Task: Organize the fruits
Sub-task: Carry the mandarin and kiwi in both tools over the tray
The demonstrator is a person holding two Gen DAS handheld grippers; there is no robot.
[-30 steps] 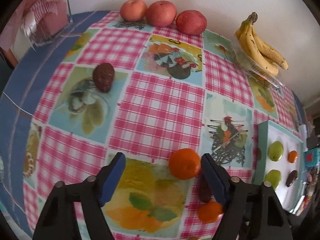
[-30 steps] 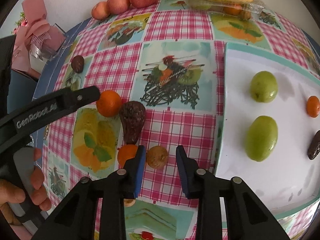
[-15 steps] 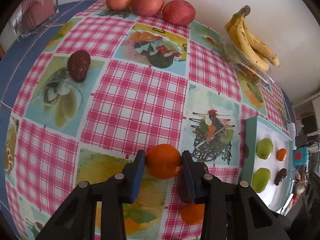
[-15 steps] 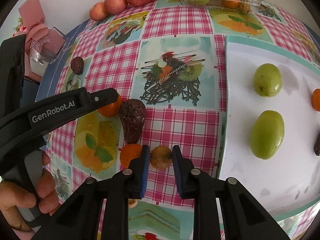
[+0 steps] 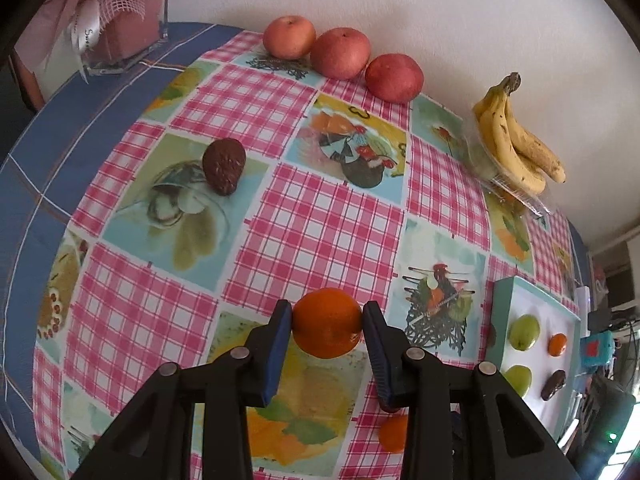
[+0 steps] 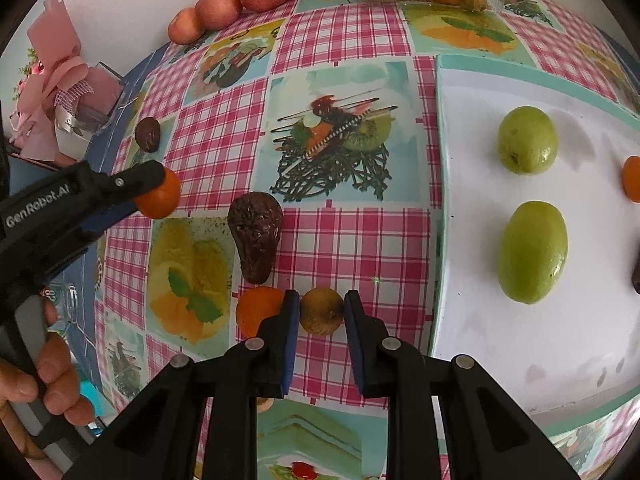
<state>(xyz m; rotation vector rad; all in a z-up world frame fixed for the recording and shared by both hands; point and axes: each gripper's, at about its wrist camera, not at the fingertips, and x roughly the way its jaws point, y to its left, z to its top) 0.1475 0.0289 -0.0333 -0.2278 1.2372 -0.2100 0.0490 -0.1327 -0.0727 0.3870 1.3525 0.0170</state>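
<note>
The left gripper (image 5: 327, 322) is clamped on a round orange tangerine (image 5: 327, 323), its blue pads pressed against both sides of the fruit above the pink-checked, picture-printed tablecloth (image 5: 320, 232); beyond its fingertips and to their left lies a dark brown, rough-skinned avocado (image 5: 224, 166); further ahead, along the white wall, sits a row of three reddish apples (image 5: 340, 58); ahead to its right a bunch of spotted yellow bananas (image 5: 516, 140) rests on a clear plastic punnet; off to its right lies the white tray with a teal rim (image 5: 496, 320), carrying green and orange fruit.

The right gripper (image 6: 321, 312) is clenched on a small brown kiwi-like fruit (image 6: 322, 311), pads touching each flank; just left of its left finger sits another small orange tangerine (image 6: 258, 312); ahead and slightly left lies a second dark wrinkled avocado (image 6: 256, 246); to its right, on the tray, lie two green oval fruits (image 6: 530, 216); at its far left a hand (image 6: 44, 376) grips the other tool's handle.
</note>
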